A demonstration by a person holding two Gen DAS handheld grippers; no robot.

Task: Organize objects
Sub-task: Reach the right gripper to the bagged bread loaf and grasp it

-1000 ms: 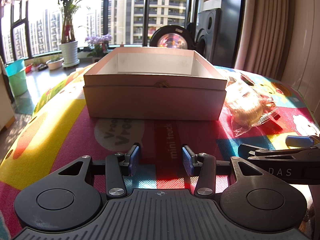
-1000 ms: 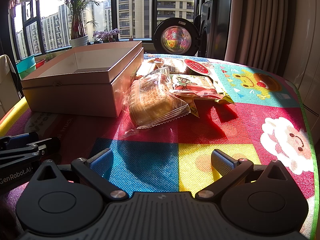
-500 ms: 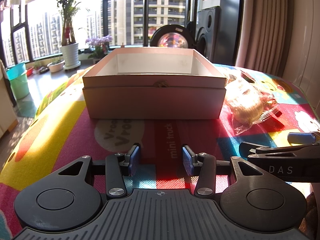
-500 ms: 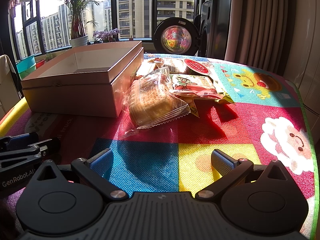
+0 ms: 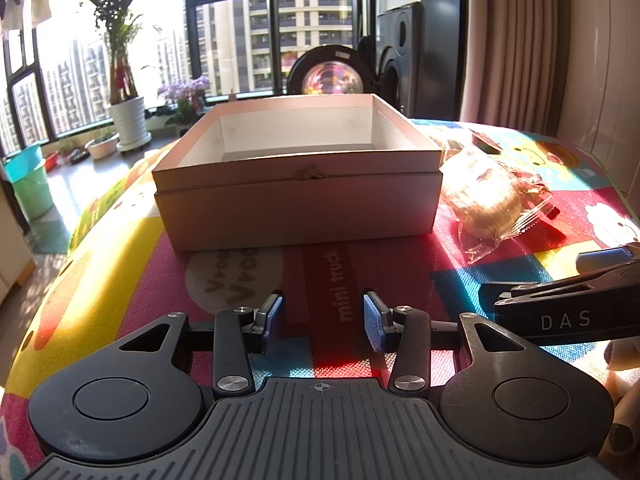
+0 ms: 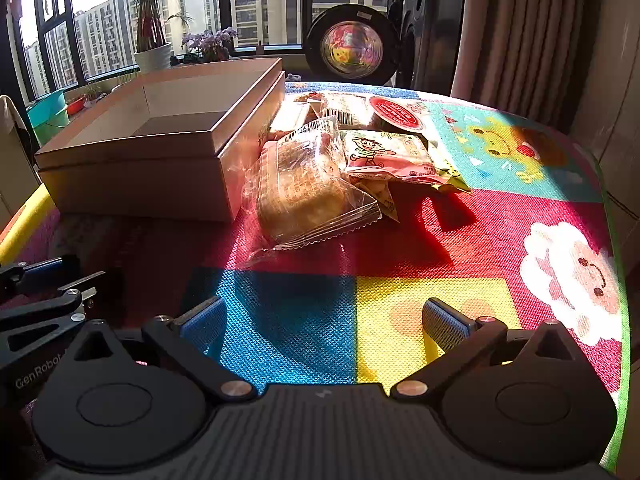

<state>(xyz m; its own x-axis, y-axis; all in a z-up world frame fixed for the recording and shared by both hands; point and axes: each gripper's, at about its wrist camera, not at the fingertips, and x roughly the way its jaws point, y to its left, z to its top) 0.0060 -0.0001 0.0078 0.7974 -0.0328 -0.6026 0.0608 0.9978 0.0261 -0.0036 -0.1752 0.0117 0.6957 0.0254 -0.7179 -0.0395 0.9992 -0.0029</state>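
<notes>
left wrist view: the left gripper (image 5: 323, 317) hangs low over the play mat (image 5: 120, 272), in front of the open box (image 5: 298, 204); its blue pads stand a modest gap apart with nothing between them. the box looks empty as far as its inside shows. a clear-wrapped pastry (image 5: 486, 200) lies touching the box's right side.

right wrist view: the right gripper (image 6: 324, 326) has its jaws spread wide and empty, pointed at the pile of snack packets (image 6: 384, 152) to the right of the box (image 6: 160, 160). the wrapped pastry (image 6: 300, 188) is the nearest of them.

my read: nothing is packed yet, so this is the opening reach. the next move calls for the right gripper to go forward, close on the crinkly wrapper and lift it over the box's wall.

against half a second ago, hardly anything differs; the left view has tipped down slightly.
</notes>
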